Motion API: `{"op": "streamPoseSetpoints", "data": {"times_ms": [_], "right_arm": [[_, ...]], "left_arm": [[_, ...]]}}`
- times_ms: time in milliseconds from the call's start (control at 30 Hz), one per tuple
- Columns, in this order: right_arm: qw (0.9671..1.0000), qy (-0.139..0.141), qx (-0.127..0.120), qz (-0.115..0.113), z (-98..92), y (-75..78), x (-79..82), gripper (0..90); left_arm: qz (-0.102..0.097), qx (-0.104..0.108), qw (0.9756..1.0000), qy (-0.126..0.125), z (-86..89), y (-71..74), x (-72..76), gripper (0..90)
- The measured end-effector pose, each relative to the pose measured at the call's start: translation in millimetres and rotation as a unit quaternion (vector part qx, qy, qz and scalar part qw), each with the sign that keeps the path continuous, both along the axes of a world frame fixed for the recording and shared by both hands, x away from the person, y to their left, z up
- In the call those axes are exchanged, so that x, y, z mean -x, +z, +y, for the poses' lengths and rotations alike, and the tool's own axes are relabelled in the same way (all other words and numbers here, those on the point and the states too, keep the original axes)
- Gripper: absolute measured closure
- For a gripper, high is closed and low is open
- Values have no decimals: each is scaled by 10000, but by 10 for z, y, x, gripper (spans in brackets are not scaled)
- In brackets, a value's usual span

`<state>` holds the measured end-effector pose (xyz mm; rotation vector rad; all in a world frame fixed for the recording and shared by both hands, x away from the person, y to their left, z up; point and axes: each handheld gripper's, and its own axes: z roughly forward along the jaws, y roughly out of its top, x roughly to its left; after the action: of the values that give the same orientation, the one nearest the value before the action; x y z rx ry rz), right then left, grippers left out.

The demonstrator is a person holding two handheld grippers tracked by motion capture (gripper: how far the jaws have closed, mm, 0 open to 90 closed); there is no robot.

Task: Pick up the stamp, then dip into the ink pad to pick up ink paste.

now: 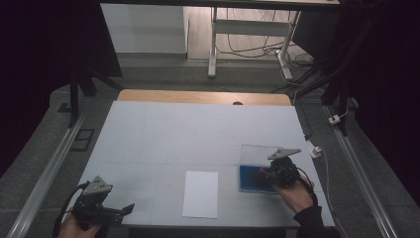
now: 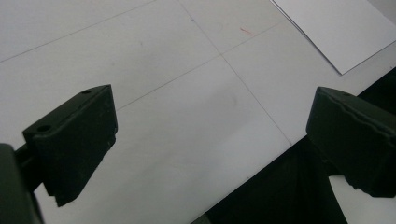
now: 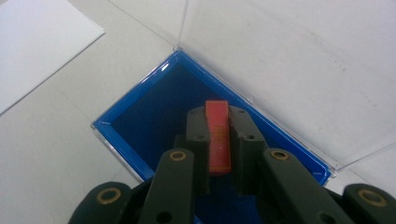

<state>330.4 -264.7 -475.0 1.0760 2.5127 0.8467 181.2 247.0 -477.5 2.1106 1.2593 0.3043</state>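
While the right gripper [image 3: 218, 140] pinches a thin red piece [image 3: 218, 135] edge-on between its jaws, it hangs over the blue tray [image 3: 140, 112] of a clear-lidded case, whose transparent lid [image 3: 289, 60] lies folded open on the far side. In the high view that gripper [image 1: 265, 173] sits at the near right of the desk [image 1: 198, 134], just over the blue tray [image 1: 247, 181]. Only a narrow strip of the red piece is clamped, so I judge it could pivot or slip out if the hand tilts or jolts, and it might catch the tray's raised rim on the way out. A sheet of white paper [image 1: 200, 193] lies nearby at centre. Farther off, the left gripper [image 1: 124, 210] hovers at the desk's near left edge, jaws spread wide with nothing between them.
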Motion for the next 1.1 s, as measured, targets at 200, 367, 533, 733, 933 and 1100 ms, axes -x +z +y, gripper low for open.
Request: {"op": "streamPoseSetpoints", "data": {"times_ms": [200,367,533,733,933,1100], "right_arm": [[9996,45,-208,-168,-54,83,33,800],[9993,59,-333,-161,-74,101,48,800],[9982,8,-551,-250,-105,166,97,800],[9973,-34,-670,-308,-142,211,128,801],[9968,-44,-717,-343,-153,219,135,801],[9970,27,-665,-396,-138,230,142,800]], "left_arm": [[-6,9,10000,-4,1,1,1,26],[-6,16,10000,-13,0,1,2,26],[-9,19,10000,-18,1,2,4,26],[-11,11,10000,-19,0,3,4,26],[-16,-7,10000,-23,-6,5,5,26],[-7,27,10000,-25,3,2,3,26]]}}
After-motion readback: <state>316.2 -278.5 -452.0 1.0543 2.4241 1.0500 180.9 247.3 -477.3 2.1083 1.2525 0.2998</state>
